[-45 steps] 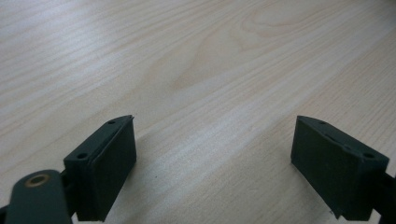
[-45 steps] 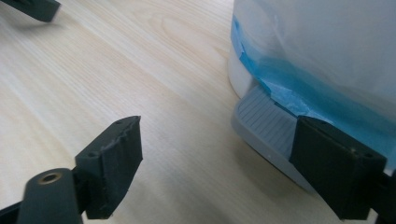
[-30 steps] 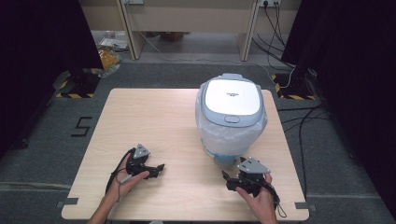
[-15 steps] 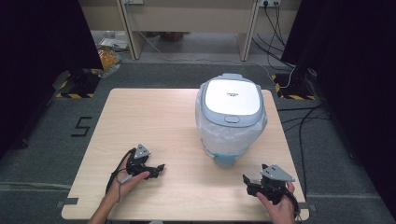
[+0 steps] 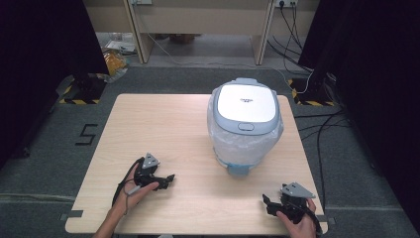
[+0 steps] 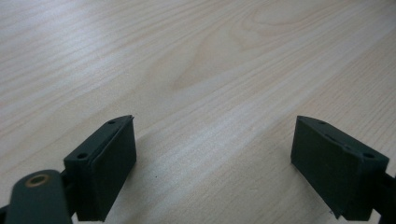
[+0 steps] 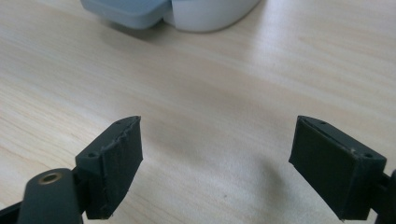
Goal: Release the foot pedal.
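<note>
Two hand-held tools rest low over a pale wooden bench (image 5: 163, 129), both with jaws spread wide and nothing between them. The left tool (image 5: 170, 177) sits at the bench's near left; the right tool (image 5: 266, 201) is at the near right corner, angled toward a white and blue-grey rice cooker (image 5: 245, 124). The cooker stands right of centre, well apart from both tools, its body wrapped in clear plastic. Small writing on its lid is too faint to read. A "5" (image 5: 87, 134) is marked on the floor at left.
</note>
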Available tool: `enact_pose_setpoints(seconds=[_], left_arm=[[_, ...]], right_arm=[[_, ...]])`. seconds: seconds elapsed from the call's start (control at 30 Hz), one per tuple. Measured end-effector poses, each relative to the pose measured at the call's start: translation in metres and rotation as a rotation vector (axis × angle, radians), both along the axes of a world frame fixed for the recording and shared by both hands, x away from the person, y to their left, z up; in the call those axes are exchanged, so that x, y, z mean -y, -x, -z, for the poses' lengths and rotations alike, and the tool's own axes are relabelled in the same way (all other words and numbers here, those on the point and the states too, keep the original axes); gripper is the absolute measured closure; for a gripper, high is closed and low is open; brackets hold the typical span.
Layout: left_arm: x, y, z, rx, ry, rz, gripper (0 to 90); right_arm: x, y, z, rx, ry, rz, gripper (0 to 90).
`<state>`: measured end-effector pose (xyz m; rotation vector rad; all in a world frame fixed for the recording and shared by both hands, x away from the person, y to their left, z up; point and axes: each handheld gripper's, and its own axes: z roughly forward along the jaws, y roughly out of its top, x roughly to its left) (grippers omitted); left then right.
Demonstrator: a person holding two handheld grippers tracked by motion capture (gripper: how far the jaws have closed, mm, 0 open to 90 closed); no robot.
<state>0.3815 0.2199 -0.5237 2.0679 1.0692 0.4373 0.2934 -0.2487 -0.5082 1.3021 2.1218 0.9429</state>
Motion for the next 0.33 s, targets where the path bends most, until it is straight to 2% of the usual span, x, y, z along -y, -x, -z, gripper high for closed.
enact_pose_setpoints(seconds=[0.2,0.33], left_arm=[[0.0004,0.0003,-0.0001,0.003,-0.006,-0.004,13.7],[0.0008,0.0004,0.0002,0.007,-0.008,-0.005,13.7]], right_arm=[[0.0006,-0.0016,0.0072,-0.035,0.02,0.003,16.4],[0.0023,-0.0027,0.0086,-0.053,-0.008,0.01,15.2]])
